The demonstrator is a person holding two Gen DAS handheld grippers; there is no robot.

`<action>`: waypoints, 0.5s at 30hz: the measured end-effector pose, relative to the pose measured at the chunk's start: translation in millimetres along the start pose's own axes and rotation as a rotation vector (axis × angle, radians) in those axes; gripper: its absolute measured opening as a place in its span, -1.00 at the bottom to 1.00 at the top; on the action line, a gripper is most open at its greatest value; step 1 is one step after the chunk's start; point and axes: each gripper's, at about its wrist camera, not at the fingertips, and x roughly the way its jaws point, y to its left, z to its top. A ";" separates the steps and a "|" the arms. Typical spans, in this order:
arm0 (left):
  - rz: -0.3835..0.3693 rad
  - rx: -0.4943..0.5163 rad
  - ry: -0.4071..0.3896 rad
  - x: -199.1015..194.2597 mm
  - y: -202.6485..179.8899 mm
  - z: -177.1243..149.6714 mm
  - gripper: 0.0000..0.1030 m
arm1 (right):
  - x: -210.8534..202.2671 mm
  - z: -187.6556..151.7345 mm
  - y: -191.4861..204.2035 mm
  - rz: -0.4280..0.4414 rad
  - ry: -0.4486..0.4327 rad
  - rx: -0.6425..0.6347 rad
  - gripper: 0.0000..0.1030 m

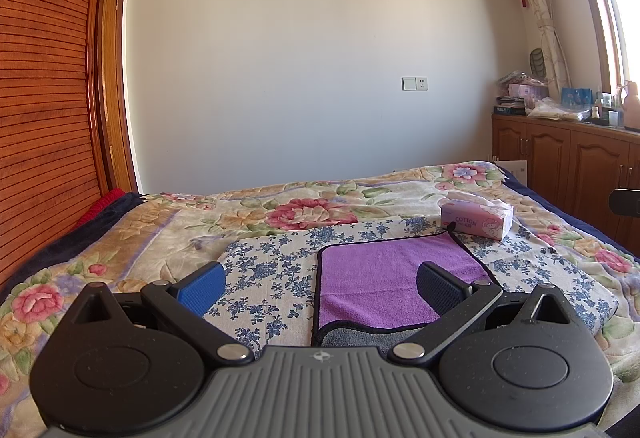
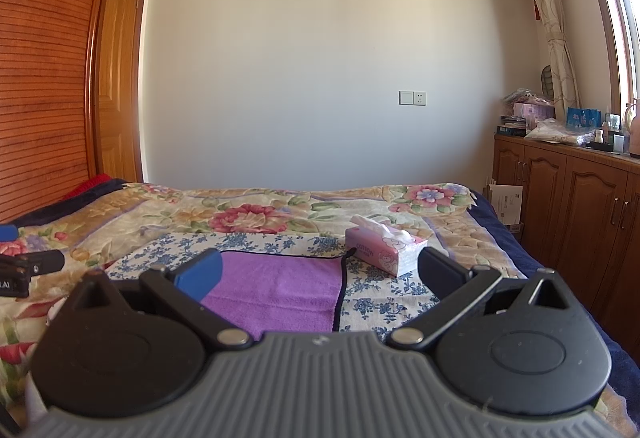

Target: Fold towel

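Purple towel [image 1: 394, 278] flat on blue-flowered cloth [image 1: 272, 270], lower centre of frame. Left gripper [image 1: 320, 288] and right gripper [image 2: 320, 274] both spread wide, holding nothing. Tissue box [image 2: 384, 248] beyond towel's far right corner.

Towel [image 1: 394, 280]: flat on patterned cloth [image 1: 272, 270], on bed [image 1: 168, 234].
Tissue pack [image 1: 476, 220]: behind towel's far right corner.
Cabinets [image 1: 560, 158]: right of bed.
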 end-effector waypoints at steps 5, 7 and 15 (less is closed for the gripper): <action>-0.001 0.001 0.000 0.1 0.0 0.1 1.00 | 0.1 0.2 0.0 0.000 0.000 -0.001 1.00; 0.000 0.000 0.000 -0.1 -0.1 0.0 1.00 | 0.2 0.3 0.0 0.000 0.000 -0.001 1.00; -0.001 0.002 0.002 -0.1 -0.5 -0.9 1.00 | 0.1 1.1 0.4 0.000 0.002 -0.001 1.00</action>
